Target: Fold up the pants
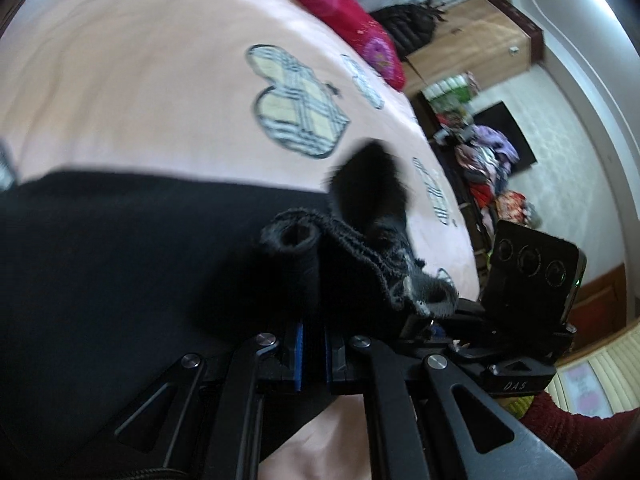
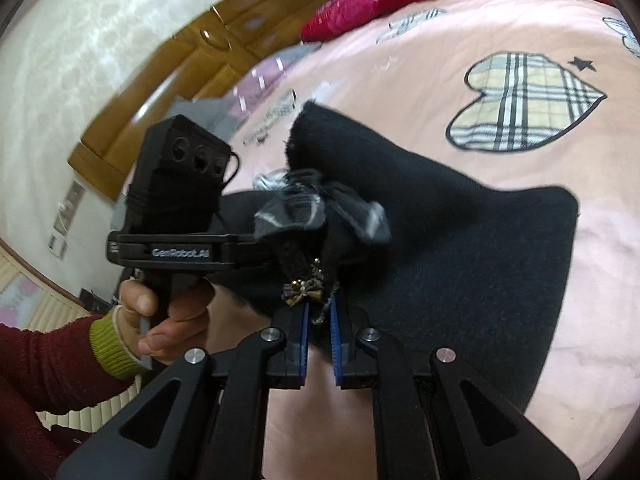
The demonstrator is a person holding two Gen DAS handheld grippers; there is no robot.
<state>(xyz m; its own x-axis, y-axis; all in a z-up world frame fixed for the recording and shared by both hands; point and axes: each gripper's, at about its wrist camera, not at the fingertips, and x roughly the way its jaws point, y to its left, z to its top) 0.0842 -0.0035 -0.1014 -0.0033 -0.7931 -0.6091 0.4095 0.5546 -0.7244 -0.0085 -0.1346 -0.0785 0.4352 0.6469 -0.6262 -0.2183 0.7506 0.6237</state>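
Black pants (image 1: 120, 260) lie spread on a pink bedsheet (image 1: 120, 80). My left gripper (image 1: 313, 332) is shut on a bunched edge of the pants, and the black cloth rolls up over its blue pads. In the right wrist view the pants (image 2: 460, 248) lie folded over on the sheet, and my right gripper (image 2: 319, 312) is shut on a gathered part that carries a small bow ornament (image 2: 304, 294). The two grippers sit close side by side. A hand (image 2: 160, 320) in a dark red sleeve with a green cuff holds the left gripper's handle.
The sheet (image 2: 520, 20) has plaid heart prints (image 2: 524, 100). A red quilt (image 1: 352, 12) lies along the bed's far side. Beyond the bed's edge stand a wooden cabinet (image 1: 472, 40) and a pile of clothes (image 1: 488, 160). More wooden furniture (image 2: 192, 64) stands by the wall.
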